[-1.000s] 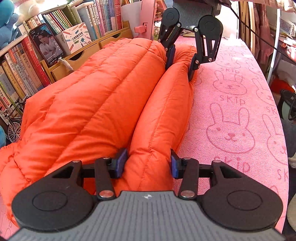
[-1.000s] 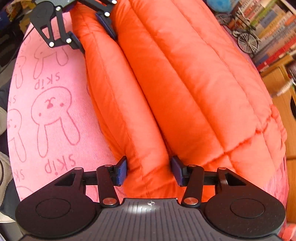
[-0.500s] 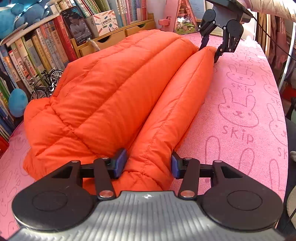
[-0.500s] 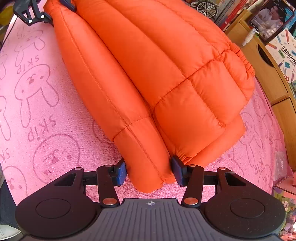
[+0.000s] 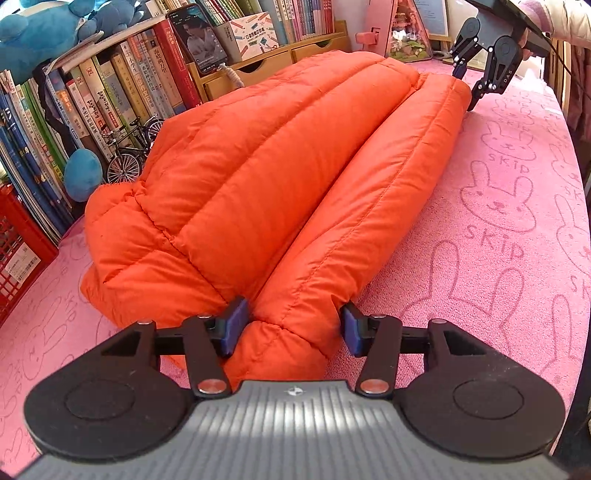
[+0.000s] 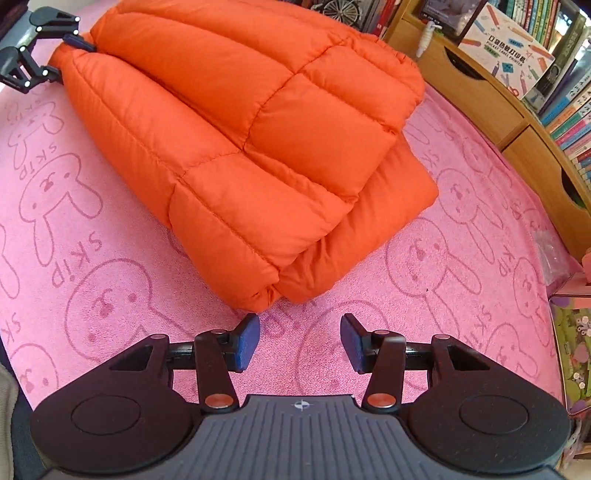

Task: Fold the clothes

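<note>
An orange puffer jacket (image 5: 258, 177) lies folded lengthwise on a pink rabbit-print towel (image 5: 498, 258). My left gripper (image 5: 291, 328) straddles the near end of the rolled sleeve fold. Its jaws are opening, and its pads still touch the fabric on both sides. From the right wrist view the jacket (image 6: 258, 110) stretches away, with the left gripper (image 6: 62, 55) at its far end. My right gripper (image 6: 299, 339) stands open over bare towel (image 6: 443, 277), a short way off the jacket's near corner, with nothing between its fingers. It also shows as the right gripper (image 5: 466, 88) beyond the jacket.
Along the towel's far side run shelves of books (image 5: 74, 110), a propped phone (image 5: 201, 37), a model bicycle (image 5: 129, 151) and wooden drawers (image 6: 498, 110). A red crate (image 5: 18, 251) sits at the left. A person's sleeve (image 5: 561, 14) shows above the right gripper.
My right gripper has drawn back off the jacket's end and now holds nothing. The sleeve fold has settled onto the towel. My left gripper stays around its end, its jaws a little wider.
</note>
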